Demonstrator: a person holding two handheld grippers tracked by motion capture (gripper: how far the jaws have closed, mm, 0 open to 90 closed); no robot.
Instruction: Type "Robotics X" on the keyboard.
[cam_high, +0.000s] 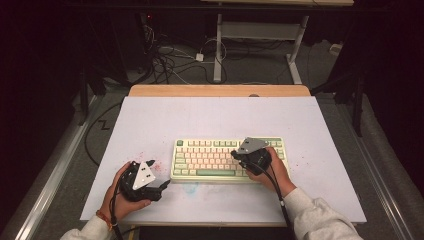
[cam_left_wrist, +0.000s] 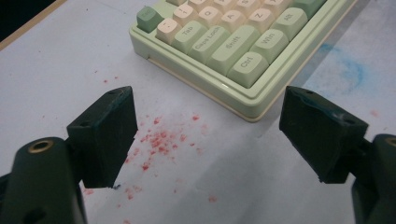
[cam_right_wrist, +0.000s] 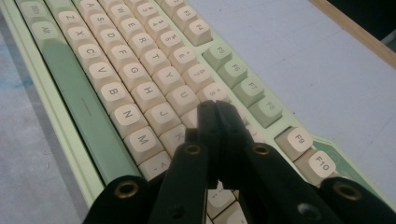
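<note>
A pale green keyboard (cam_high: 227, 159) with cream and green keys lies near the front middle of the white table. My right gripper (cam_high: 234, 154) hovers over its right half, jaws shut with nothing between them. In the right gripper view the closed tips (cam_right_wrist: 215, 108) sit just above the keys (cam_right_wrist: 140, 70) around I and K; I cannot tell whether they touch a key. My left gripper (cam_high: 165, 185) rests on the table to the left of the keyboard. Its jaws (cam_left_wrist: 210, 135) stand wide open over red specks, facing the keyboard's near left corner (cam_left_wrist: 243, 100).
The white sheet (cam_high: 150, 120) covers a wooden tabletop whose far edge (cam_high: 220, 90) shows. Red specks (cam_left_wrist: 159, 140) and a blue smear (cam_left_wrist: 348, 70) stain the sheet in front of the keyboard. Cables (cam_high: 165, 60) and desk legs (cam_high: 218, 50) lie on the floor beyond.
</note>
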